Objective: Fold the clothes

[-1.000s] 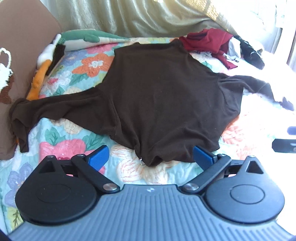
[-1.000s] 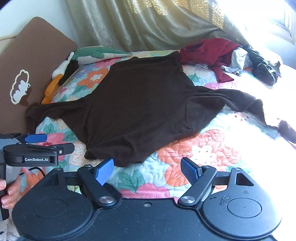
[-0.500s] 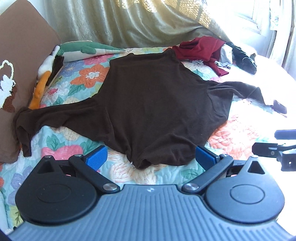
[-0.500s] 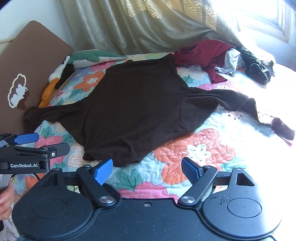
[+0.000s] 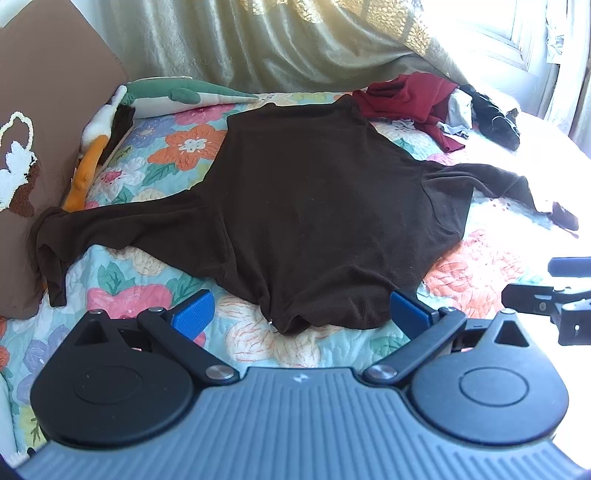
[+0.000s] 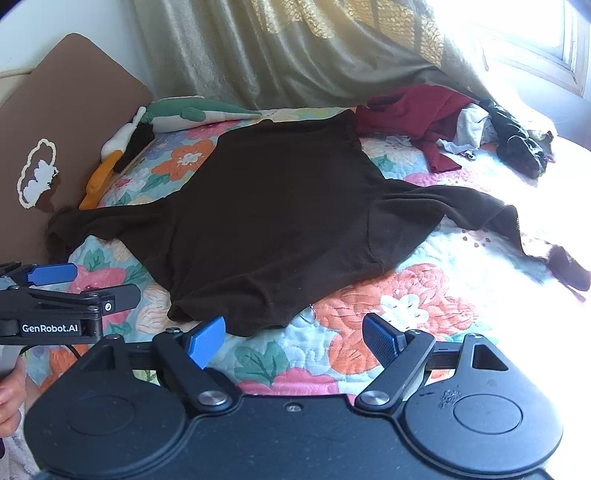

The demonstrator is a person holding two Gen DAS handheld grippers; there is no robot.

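A soft, matte dark brown sweater (image 5: 314, 206) is spread flat, sleeves outstretched, on a quilted floral bedspread (image 5: 177, 144), while the left gripper (image 5: 301, 314) and right gripper (image 6: 295, 334), blue ribbed pads parted, are held empty over its near edge.

Strong daylight pours in from the window (image 5: 524, 33) at upper right, and I'm getting heavy glare: the right side of the floral quilt (image 6: 535, 229) is blown out to white in both views. The left stays evenly lit, colours clear. Focus is sharp, no motion blur. Fisheye bending curves the edges, and the corners go dark.
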